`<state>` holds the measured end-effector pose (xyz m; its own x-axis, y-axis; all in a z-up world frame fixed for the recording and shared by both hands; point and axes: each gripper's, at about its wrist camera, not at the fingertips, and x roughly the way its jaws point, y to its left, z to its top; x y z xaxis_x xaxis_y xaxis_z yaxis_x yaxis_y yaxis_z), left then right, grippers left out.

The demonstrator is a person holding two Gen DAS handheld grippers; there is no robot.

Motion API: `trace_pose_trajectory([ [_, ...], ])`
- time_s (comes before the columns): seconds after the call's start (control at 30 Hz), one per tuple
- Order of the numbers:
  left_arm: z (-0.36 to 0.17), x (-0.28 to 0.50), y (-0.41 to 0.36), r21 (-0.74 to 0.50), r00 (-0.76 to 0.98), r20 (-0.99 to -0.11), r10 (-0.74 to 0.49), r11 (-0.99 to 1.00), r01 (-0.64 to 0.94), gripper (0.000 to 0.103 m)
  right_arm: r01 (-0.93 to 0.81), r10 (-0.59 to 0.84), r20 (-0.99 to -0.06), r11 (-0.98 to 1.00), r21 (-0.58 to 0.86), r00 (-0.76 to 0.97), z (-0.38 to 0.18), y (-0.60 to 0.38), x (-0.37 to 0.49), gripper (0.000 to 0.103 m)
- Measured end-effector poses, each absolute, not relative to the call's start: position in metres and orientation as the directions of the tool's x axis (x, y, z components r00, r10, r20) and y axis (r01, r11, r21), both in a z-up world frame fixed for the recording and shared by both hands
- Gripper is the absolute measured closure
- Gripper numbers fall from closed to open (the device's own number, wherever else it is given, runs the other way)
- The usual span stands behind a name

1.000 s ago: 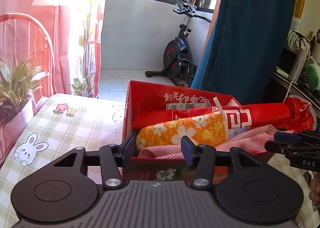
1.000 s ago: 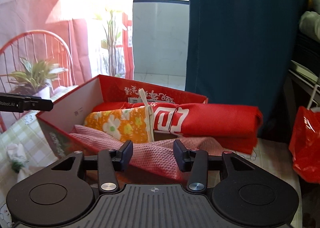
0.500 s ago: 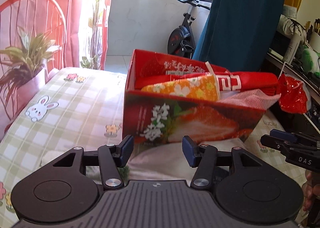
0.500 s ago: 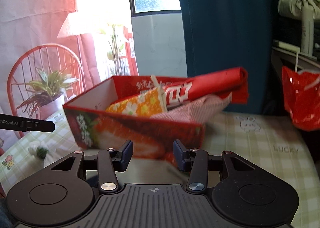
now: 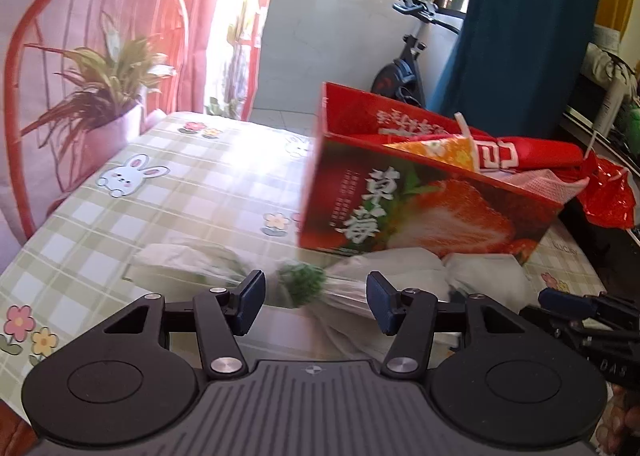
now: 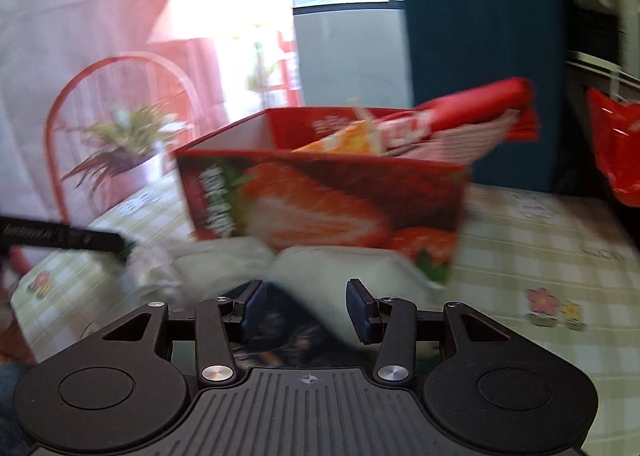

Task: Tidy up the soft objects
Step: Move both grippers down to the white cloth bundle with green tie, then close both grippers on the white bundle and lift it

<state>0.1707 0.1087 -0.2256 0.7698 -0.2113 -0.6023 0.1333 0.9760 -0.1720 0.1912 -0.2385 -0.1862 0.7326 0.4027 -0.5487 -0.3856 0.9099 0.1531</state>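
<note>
both tongs lowered from box (image 5: 420,208) toward white cloth (image 5: 400,268) | left tongs (image 5: 316,302) half-open, empty | right tongs (image 6: 306,310) part-open, empty

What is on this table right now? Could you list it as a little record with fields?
surface: checked tablecloth with bunnies and flowers
box: red strawberry box, open top
in the box: red bag, orange floral cloth, pink cloth
in front of the box: white cloth with green print, lying loose
left gripper: open, at the white cloth
right gripper: open, nothing gripped
</note>
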Motion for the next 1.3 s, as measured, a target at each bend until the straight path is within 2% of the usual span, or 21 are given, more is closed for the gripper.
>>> trace_pose_trajectory([
  [0.17,-0.224,0.173,0.124,-0.167,0.786,-0.591,-0.181,0.981,0.101,0.043,-0.489,0.482,-0.534,0.861,0.140,0.695,-0.185,-0.203,0.189,0.061],
  [0.33,-0.224,0.176,0.133,-0.191,0.787,-0.588,-0.185,0.978,0.087,0.043,-0.560,0.525,-0.534,0.821,0.111,0.663,-0.184,-0.178,0.190,0.056],
  [0.7,-0.231,0.178,0.138,-0.209,0.783,-0.597,-0.177,0.976,0.061,0.043,-0.625,0.566,-0.541,0.775,0.093,0.622,-0.190,-0.152,0.195,0.056],
  [0.87,-0.231,0.178,0.138,-0.206,0.783,-0.598,-0.171,0.977,0.056,0.043,-0.601,0.553,-0.551,0.791,0.113,0.624,-0.194,-0.144,0.213,0.056],
  [0.93,-0.231,0.179,0.140,-0.207,0.783,-0.599,-0.168,0.977,0.052,0.043,-0.590,0.568,-0.550,0.791,0.160,0.613,-0.195,-0.144,0.222,0.060],
  [1.0,-0.231,0.181,0.142,-0.210,0.782,-0.601,-0.164,0.977,0.043,0.043,-0.583,0.562,-0.572,0.794,0.172,0.598,-0.198,-0.144,0.228,0.088],
  [1.07,-0.231,0.183,0.144,-0.215,0.782,-0.602,-0.160,0.976,0.035,0.043,-0.577,0.560,-0.568,0.798,0.174,0.604,-0.199,-0.149,0.228,0.094],
  [1.3,-0.231,0.188,0.144,-0.241,0.780,-0.603,-0.166,0.970,0.020,0.041,-0.523,0.530,-0.536,0.832,0.181,0.657,-0.192,-0.197,0.219,0.095],
])
